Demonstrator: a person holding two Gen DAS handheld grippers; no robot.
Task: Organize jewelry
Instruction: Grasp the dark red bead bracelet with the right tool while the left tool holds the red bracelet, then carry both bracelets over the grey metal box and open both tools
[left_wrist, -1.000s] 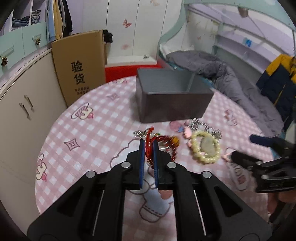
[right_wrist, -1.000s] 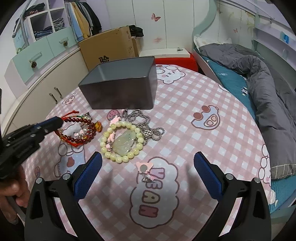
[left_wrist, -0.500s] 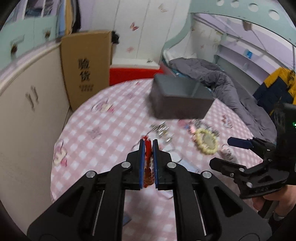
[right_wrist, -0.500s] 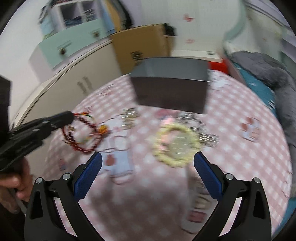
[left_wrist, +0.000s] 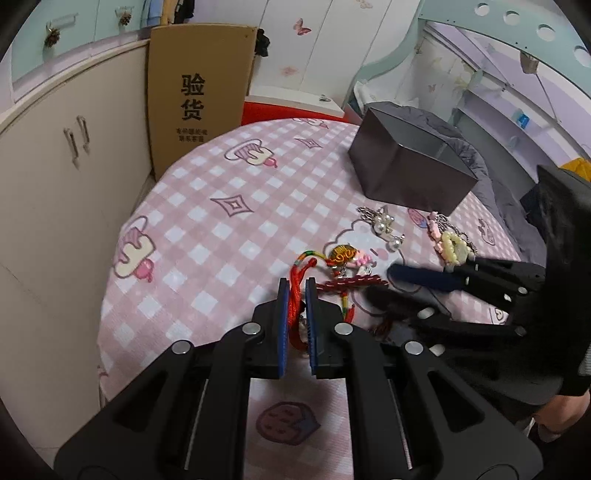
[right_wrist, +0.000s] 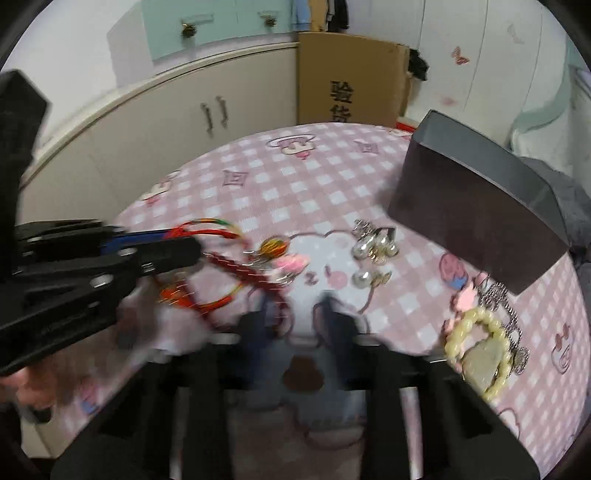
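My left gripper (left_wrist: 295, 291) is shut on the red cord bracelet (left_wrist: 301, 273) and holds it above the pink checked table (left_wrist: 229, 221). The bracelet's dark red beaded strand (left_wrist: 351, 282) and gold charm (left_wrist: 343, 254) trail to the right. In the right wrist view the left gripper (right_wrist: 192, 247) holds the bracelet (right_wrist: 236, 273) at left. My right gripper (right_wrist: 295, 306) is blurred and partly closed, its jaws a narrow gap apart just beside the beaded strand; it shows at right in the left wrist view (left_wrist: 391, 280). The dark grey box (left_wrist: 410, 170) stands behind.
Pearl earrings (right_wrist: 373, 247), a yellow-green bead bracelet with a jade pendant (right_wrist: 480, 350), a silver chain (right_wrist: 506, 306) and pink charms (right_wrist: 465, 295) lie on the table. A cardboard carton (left_wrist: 199, 96) and cabinets (left_wrist: 55, 147) stand past the table's left edge.
My left gripper lifted the red bracelet and swung left. My right gripper swung left toward the bracelet and its jaws narrowed from wide open.
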